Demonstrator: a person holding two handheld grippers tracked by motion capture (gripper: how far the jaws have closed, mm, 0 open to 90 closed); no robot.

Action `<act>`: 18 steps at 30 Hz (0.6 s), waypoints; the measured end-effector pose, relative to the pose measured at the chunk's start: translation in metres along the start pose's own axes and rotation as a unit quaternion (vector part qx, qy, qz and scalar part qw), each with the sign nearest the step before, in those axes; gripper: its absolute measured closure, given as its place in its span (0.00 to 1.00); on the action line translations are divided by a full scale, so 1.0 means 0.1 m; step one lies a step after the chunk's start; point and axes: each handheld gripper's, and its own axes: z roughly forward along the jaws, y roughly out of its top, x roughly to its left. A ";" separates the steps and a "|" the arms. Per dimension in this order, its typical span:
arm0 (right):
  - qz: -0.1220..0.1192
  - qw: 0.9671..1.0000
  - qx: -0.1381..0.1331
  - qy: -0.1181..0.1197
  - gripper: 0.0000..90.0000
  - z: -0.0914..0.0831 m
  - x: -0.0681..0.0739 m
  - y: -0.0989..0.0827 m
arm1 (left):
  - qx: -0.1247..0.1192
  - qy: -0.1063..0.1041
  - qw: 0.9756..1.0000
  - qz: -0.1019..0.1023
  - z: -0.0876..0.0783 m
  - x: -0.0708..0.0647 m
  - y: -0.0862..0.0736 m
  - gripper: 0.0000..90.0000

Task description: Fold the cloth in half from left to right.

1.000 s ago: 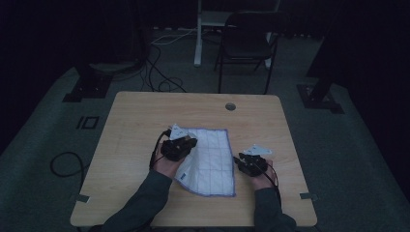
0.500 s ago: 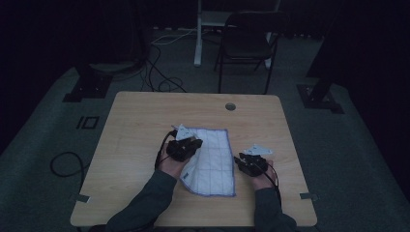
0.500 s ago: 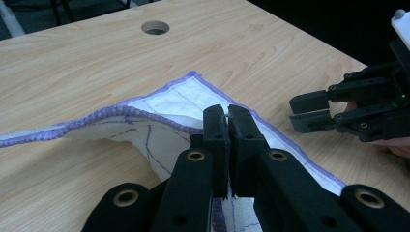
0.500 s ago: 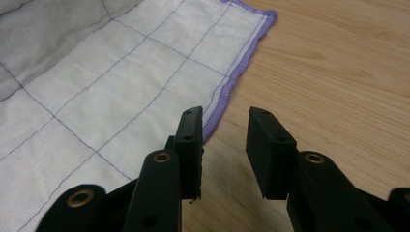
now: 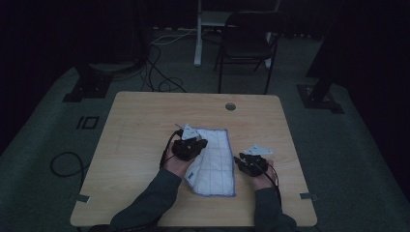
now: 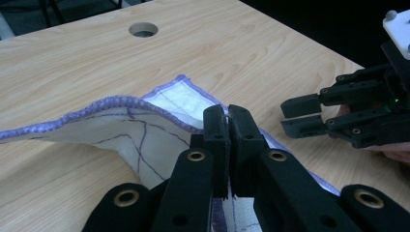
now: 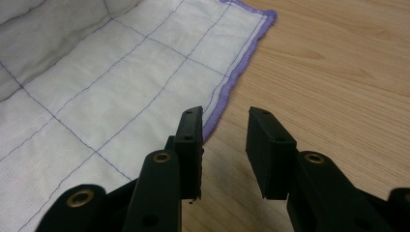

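A white cloth (image 5: 215,162) with thin grid lines and a purple hem lies on the wooden table (image 5: 140,125). My left gripper (image 5: 203,143) is over its left part, shut on the cloth's edge. In the left gripper view the jaws (image 6: 227,116) pinch the cloth (image 6: 121,130), and the held edge is raised and curls over the flat part. My right gripper (image 5: 238,162) stays at the cloth's right edge, open. In the right gripper view its gap (image 7: 225,121) is just beside the purple hem (image 7: 232,77), with one jaw over the cloth (image 7: 96,87) and the other over bare wood.
A round cable hole (image 5: 230,106) sits near the table's far edge. A dark chair (image 5: 246,43) and a desk leg stand behind the table, and cables (image 5: 159,72) lie on the floor. My right gripper (image 6: 295,113) also appears at the right of the left gripper view.
My left gripper has shifted slightly right over the cloth, carrying the pinched left edge with it, so the cloth looks narrower. The right gripper has not moved.
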 end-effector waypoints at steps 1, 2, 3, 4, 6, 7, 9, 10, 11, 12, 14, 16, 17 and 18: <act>-0.001 1.000 0.000 0.000 0.75 0.00 0.00 0.00 | 0.000 -0.001 1.000 -0.001 0.01 0.00 0.00 0.98; -0.001 1.000 0.000 0.000 0.75 0.00 0.00 0.00 | 0.001 -0.002 1.000 0.000 0.02 -0.01 0.00 0.98; -0.001 1.000 0.000 0.000 0.75 0.00 0.00 0.00 | 0.001 -0.002 1.000 0.001 0.03 -0.01 0.00 0.98; -0.001 1.000 -0.001 0.000 0.75 0.00 0.00 0.00 | 0.001 -0.002 1.000 0.001 0.04 -0.02 0.00 0.98; -0.001 1.000 -0.001 0.000 0.75 0.00 0.00 0.00 | 0.001 -0.003 1.000 0.000 0.05 -0.02 0.01 0.98; -0.001 1.000 0.000 0.000 0.75 0.00 0.00 0.00 | 0.001 -0.004 1.000 0.001 0.06 -0.03 0.02 0.98; 0.000 1.000 0.000 0.000 0.75 0.00 0.00 0.00 | 0.001 -0.005 1.000 0.000 0.07 -0.03 0.02 0.98; 0.000 1.000 0.000 0.000 0.75 0.00 0.00 0.00 | 0.001 -0.005 1.000 0.000 0.07 -0.03 0.02 0.98; 0.000 1.000 0.000 0.000 0.75 0.00 0.00 0.00 | 0.001 -0.006 1.000 0.002 0.10 -0.04 0.03 0.98; 0.000 1.000 0.000 0.000 0.75 0.00 0.00 0.00 | 0.001 -0.007 1.000 0.001 0.11 -0.05 0.03 0.98; 0.000 1.000 0.000 -0.001 0.75 0.00 0.00 0.00 | 0.001 -0.009 1.000 -0.001 0.14 -0.06 0.02 0.98; 0.000 1.000 -0.001 -0.001 0.75 0.00 0.00 0.00 | 0.001 -0.010 1.000 -0.002 0.15 -0.06 0.02 0.98; 0.000 1.000 -0.001 -0.001 0.75 0.00 0.00 0.00 | 0.002 -0.012 1.000 -0.002 0.18 -0.07 0.01 0.98; 0.000 1.000 -0.001 -0.001 0.75 0.00 -0.01 0.00 | 0.002 -0.012 1.000 -0.003 0.19 -0.07 0.01 0.98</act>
